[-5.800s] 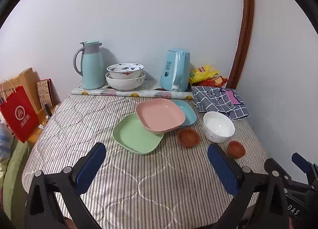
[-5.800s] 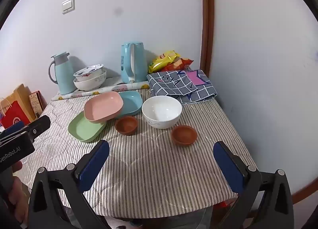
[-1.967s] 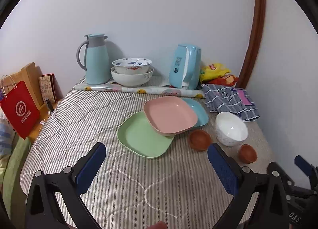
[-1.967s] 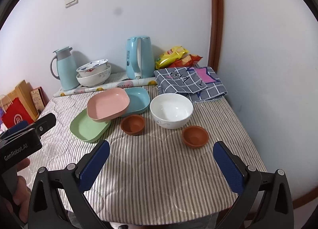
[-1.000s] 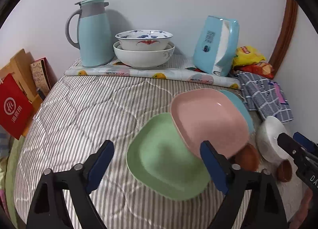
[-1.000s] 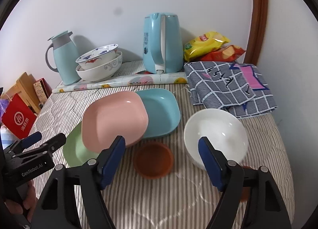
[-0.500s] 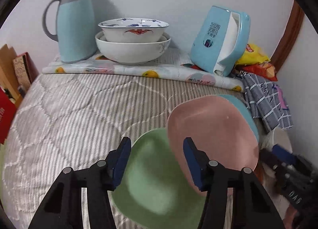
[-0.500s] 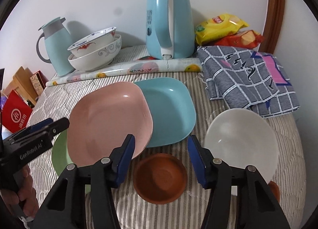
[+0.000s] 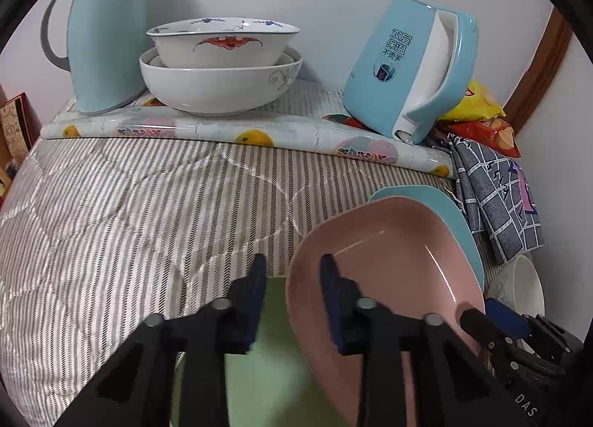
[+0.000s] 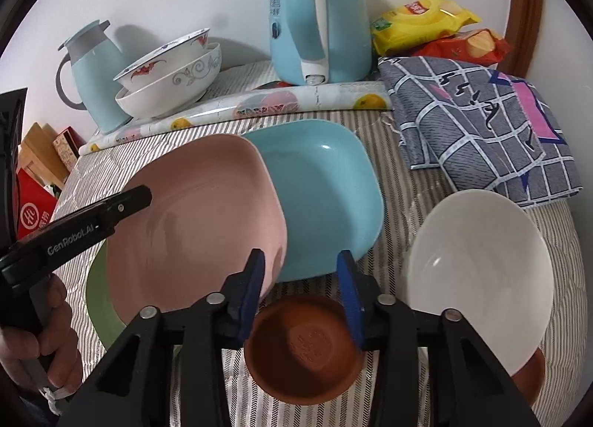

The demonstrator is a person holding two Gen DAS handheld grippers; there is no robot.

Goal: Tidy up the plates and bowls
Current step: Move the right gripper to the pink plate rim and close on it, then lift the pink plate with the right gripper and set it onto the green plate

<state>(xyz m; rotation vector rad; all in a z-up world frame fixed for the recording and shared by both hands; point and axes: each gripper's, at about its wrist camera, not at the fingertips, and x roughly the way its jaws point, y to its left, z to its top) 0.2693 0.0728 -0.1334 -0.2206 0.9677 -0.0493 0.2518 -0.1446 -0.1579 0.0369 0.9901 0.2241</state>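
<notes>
The pink plate [image 9: 389,271] lies tilted near the right edge of the striped table [image 9: 129,204], one side propped on the green plate [image 9: 270,353], the other overlapping the teal plate [image 10: 326,197]. It looks like light, stiff, smooth plastic with a thin raised rim, so the rim is where to grip, squarely, as it could slip. The left gripper [image 9: 291,286] has its jaws narrowed astride the pink plate's near-left rim, one finger inside and one outside, with a gap showing, not yet clamped. The right gripper [image 10: 302,280] is partly closed and holds nothing, hovering above the near brown bowl [image 10: 302,349], beside the white bowl [image 10: 478,278]; these look ceramic and breakable. All these dishes are empty. At the table's back edge, a patterned bowl [image 9: 222,41] nests in a larger white bowl [image 9: 218,84].
</notes>
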